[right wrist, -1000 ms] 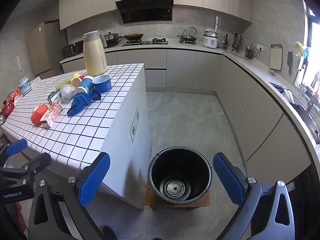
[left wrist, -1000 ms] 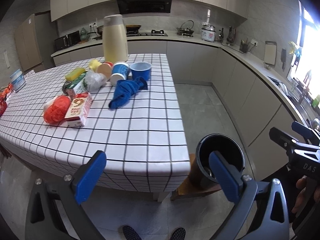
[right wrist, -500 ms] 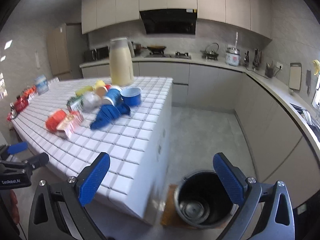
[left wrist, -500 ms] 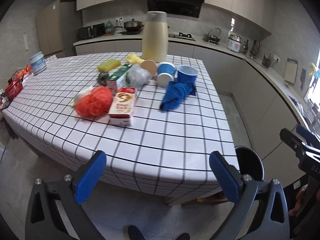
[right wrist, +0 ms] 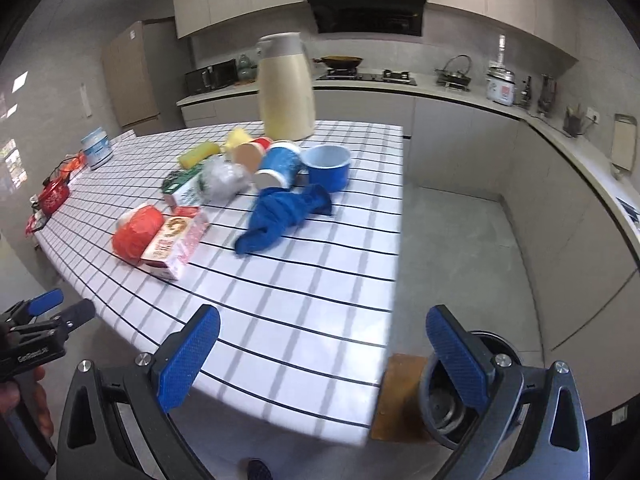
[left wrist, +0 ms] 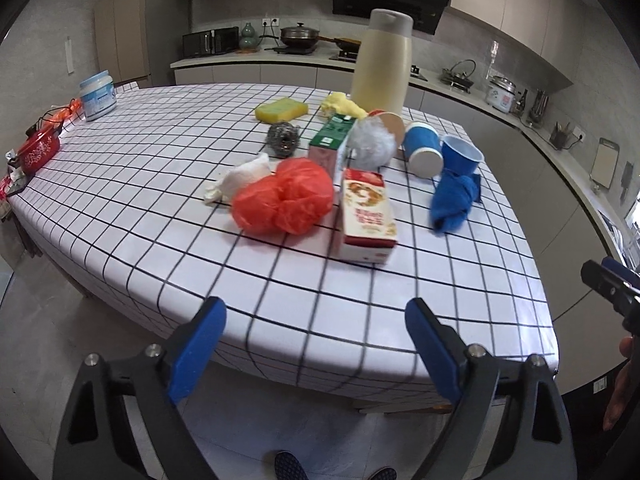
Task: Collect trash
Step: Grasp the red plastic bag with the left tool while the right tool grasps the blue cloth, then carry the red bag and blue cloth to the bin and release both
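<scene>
Trash lies in a cluster on the checked table (left wrist: 160, 208): a red plastic bag (left wrist: 284, 200), a pink carton (left wrist: 366, 216) on its side, a crumpled white tissue (left wrist: 240, 178), a green carton (left wrist: 332, 140), a clear plastic wad (left wrist: 370, 144) and two blue paper cups (left wrist: 422, 148). My left gripper (left wrist: 316, 316) hovers off the near table edge, its jaws closing a little with nothing between them. My right gripper (right wrist: 324, 320) stands open and empty over the table corner. A black bin (right wrist: 448, 400) sits on the floor behind its right finger.
A blue cloth (left wrist: 454, 200), a steel scourer (left wrist: 283, 139), a yellow sponge (left wrist: 282, 109) and a tall cream jug (left wrist: 382, 64) share the table. A white tub (left wrist: 98, 96) and a red pot (left wrist: 38, 152) stand at the left end. Kitchen counters line the far wall and the right wall.
Both grippers swung left from the bin toward the table, and the trash cluster now sits closer ahead. The left jaws stand slightly narrower than before.
</scene>
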Action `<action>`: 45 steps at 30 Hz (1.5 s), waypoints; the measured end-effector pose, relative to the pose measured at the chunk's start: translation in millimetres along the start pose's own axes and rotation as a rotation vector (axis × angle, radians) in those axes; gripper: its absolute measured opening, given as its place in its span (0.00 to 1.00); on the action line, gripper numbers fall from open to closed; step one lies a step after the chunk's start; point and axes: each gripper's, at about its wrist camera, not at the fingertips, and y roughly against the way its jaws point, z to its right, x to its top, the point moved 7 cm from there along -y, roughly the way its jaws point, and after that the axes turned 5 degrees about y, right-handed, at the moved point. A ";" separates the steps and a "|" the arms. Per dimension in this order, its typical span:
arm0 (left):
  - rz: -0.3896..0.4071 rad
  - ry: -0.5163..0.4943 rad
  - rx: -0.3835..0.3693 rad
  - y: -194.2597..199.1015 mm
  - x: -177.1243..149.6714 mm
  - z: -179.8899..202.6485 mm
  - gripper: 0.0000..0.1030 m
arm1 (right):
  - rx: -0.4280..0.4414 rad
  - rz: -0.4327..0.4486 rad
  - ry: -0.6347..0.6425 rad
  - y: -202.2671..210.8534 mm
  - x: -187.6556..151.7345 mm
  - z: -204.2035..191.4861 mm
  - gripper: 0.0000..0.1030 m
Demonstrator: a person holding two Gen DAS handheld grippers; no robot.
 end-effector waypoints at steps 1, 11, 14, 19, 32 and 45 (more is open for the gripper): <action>0.001 -0.003 -0.003 -2.8 2.9 -4.2 0.86 | 0.006 -0.002 0.006 -4.3 2.7 -7.9 1.00; 0.016 -0.044 -0.058 -37.7 32.7 -34.2 0.80 | -0.022 -0.002 -0.014 -50.5 28.4 -43.1 1.00; 0.009 -0.058 -0.070 -53.7 40.5 -37.5 0.80 | -0.045 -0.006 -0.020 -67.0 36.0 -45.4 1.00; -0.005 -0.076 -0.087 -83.7 53.4 -40.7 0.80 | -0.062 -0.031 -0.039 -102.6 45.8 -42.4 0.93; -0.068 -0.004 -0.160 -122.0 61.5 -42.5 0.63 | -0.045 -0.121 -0.060 -186.8 58.2 -46.1 0.72; -0.002 0.027 -0.205 -89.8 60.5 -50.8 0.43 | 0.014 -0.080 -0.081 -164.1 52.6 -44.9 0.23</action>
